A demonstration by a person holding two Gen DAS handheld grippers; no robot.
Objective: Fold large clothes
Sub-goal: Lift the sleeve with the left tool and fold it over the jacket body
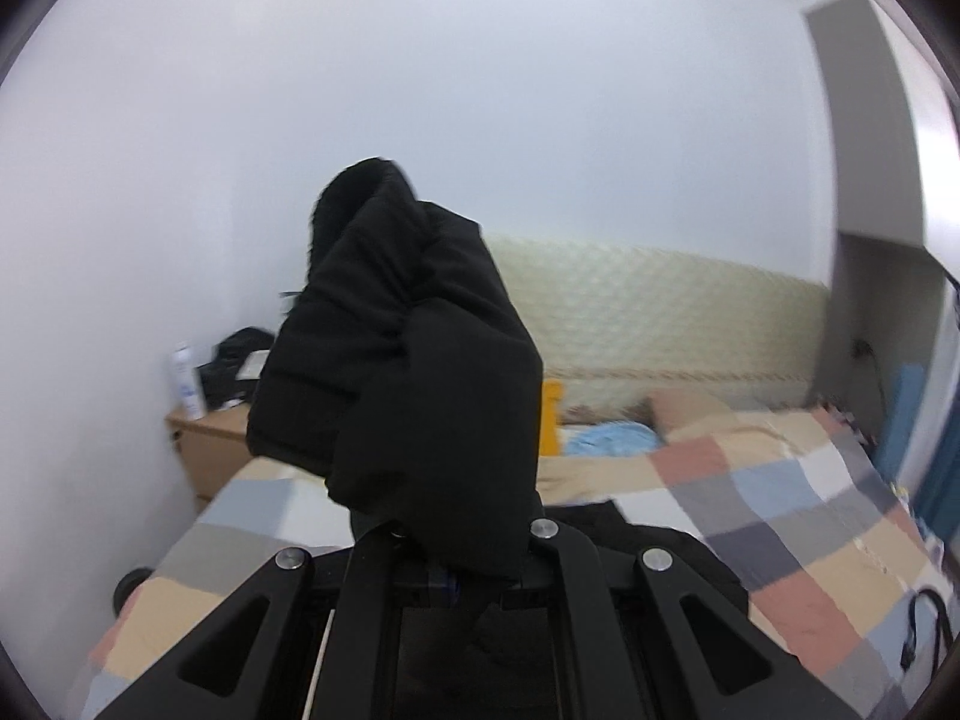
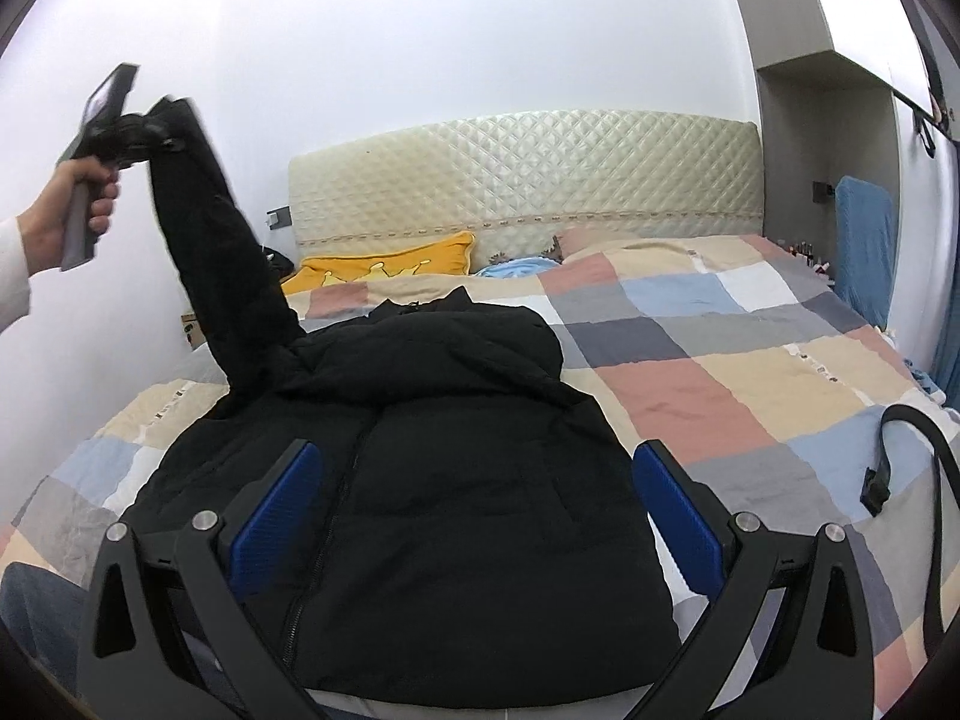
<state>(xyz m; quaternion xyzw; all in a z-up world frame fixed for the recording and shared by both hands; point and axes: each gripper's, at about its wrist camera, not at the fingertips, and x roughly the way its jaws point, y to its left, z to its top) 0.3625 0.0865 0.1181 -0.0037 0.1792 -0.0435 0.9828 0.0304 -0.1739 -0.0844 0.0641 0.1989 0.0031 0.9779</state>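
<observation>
We have left tongs (image 2: 171, 120) pinching the black jacket's (image 2: 456, 468) sleeve (image 2: 228, 264) raised above the bed (image 2: 720, 372), right tongs (image 2: 474, 510) spread over the jacket.

My left gripper (image 2: 171, 120) raised high, clamped tight; left hand (image 2: 75, 204) gripping handle. My right gripper (image 2: 474, 516) low, jaws spread wide.

White walls (image 2: 480, 30), bed with checked quilt (image 2: 720, 360) and cream quilted headboard (image 2: 540, 168). Wooden nightstand (image 1: 207, 450) left of the bed, grey cabinet (image 2: 798, 138) right. Even, soft light.
</observation>
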